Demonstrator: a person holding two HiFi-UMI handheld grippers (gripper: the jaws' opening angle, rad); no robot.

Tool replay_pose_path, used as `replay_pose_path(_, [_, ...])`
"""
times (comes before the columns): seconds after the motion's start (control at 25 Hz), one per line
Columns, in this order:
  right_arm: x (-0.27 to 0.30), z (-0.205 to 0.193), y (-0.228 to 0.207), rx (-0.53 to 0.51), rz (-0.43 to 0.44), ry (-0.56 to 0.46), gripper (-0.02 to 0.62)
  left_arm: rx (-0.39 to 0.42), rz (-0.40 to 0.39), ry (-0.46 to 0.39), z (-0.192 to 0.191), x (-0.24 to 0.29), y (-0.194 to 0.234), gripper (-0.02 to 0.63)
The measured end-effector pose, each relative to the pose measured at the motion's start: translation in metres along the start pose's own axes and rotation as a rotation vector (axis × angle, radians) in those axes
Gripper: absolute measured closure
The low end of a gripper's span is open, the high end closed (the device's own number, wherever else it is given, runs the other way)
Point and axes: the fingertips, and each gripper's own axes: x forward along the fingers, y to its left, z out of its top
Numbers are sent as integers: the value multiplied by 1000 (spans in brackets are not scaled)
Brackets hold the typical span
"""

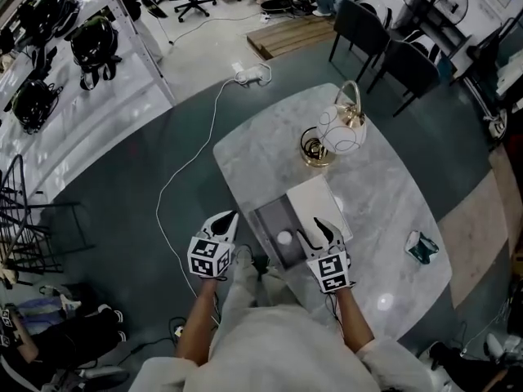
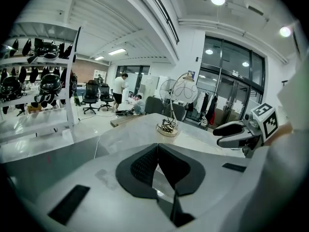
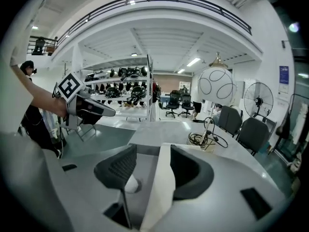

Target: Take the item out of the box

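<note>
White ball (image 1: 284,238) sits in the open box (image 1: 268,221); right gripper (image 1: 317,233) jaws apart astride the lid (image 1: 317,201), left gripper (image 1: 228,221) jaws together

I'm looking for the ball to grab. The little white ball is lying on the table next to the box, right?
Not quite. The little white ball is lying inside the open box, not on the table next to it. The head view shows it on the box's grey floor, close to the right claw.
</note>
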Motion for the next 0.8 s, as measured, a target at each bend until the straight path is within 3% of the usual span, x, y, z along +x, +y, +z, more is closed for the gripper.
replay_pose_path(0.48, [16,-19,29,-208,142,88,374,-33,11,19,-22,-4,6,591])
replay_pose_path(0.8, [20,-35,51,-502,267,179,376,-58,13,11,-24,-5,9,592])
